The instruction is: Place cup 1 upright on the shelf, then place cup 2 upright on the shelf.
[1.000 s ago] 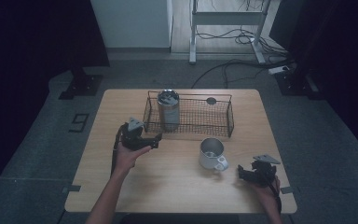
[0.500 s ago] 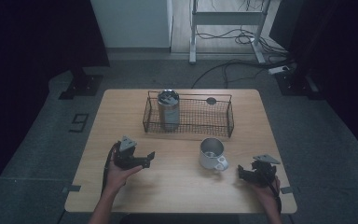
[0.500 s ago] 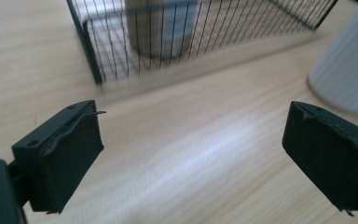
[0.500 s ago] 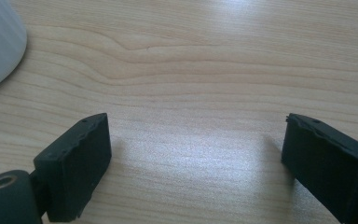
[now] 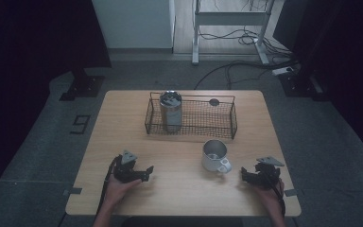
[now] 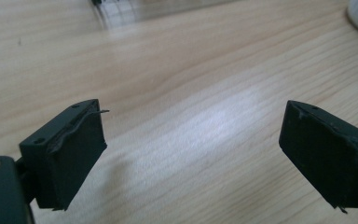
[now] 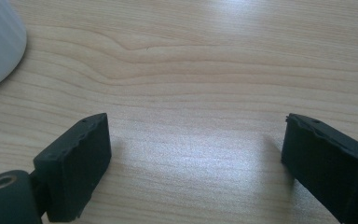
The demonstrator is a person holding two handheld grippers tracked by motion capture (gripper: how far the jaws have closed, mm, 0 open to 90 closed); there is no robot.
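- High view: my left gripper [image 5: 144,171] and right gripper [image 5: 246,176] rest low on the table [image 5: 123,123], jaws spread wide, empty.
- Mug [image 5: 215,155] stands between them; tumbler [image 5: 171,110] in the wire basket [image 5: 231,120].

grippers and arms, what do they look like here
Both the left gripper and the right gripper are black, each topped by a grey three-cornered plate. Their jaws are blocky black pads with screw holes. A black cable trails from each. The forearms are bare, with no sleeves in view.
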